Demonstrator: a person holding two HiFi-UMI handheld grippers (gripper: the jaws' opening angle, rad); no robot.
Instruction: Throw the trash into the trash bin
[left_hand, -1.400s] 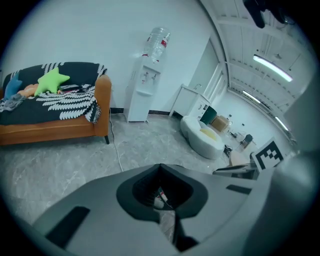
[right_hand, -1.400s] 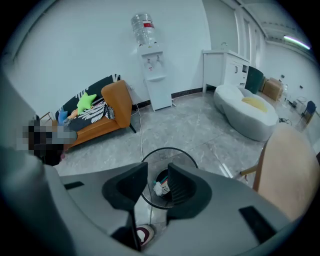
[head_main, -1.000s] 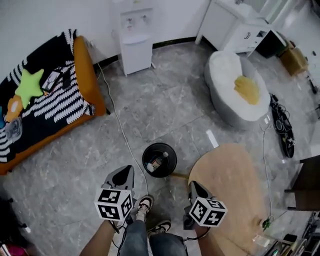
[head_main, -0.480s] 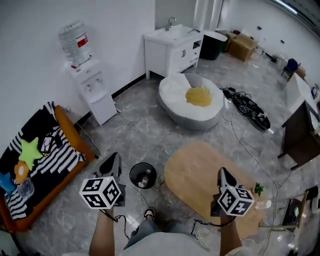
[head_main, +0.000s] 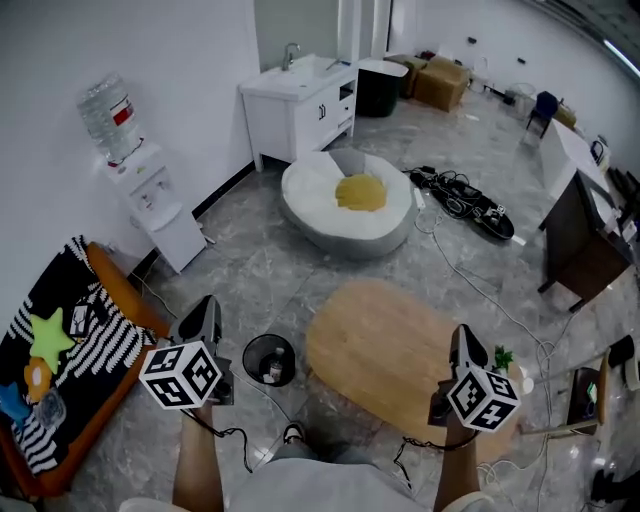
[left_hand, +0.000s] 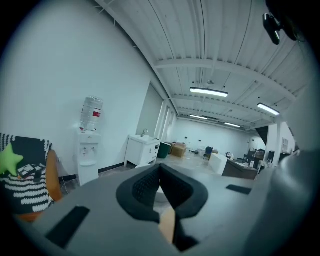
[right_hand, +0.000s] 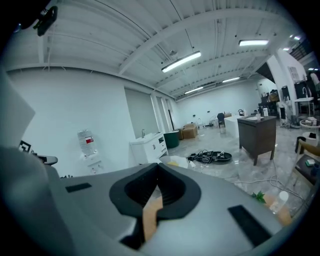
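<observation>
Grey marbled floor is stretching across a large open room, and the round black trash bin (head_main: 268, 358) is standing on it just beside the near-left edge of the oval wooden table (head_main: 385, 340), with a few pieces of trash (head_main: 271, 373) lying inside. In the head view the left gripper (head_main: 207, 306) is hovering just left of the bin, its jaws pressing together with nothing between them. The right gripper (head_main: 461, 338) is hanging over the table's right end, well apart from the bin, its jaws likewise closing on nothing. Beyond the table a grey beanbag (head_main: 330, 222) is holding a yellow cushion (head_main: 360, 192). Along the left wall a water dispenser (head_main: 150, 200) is standing, and an orange sofa (head_main: 120, 310) under a striped blanket (head_main: 75, 375) is carrying a green star (head_main: 48, 338). A white sink cabinet (head_main: 300, 100) is sitting against the far wall.
</observation>
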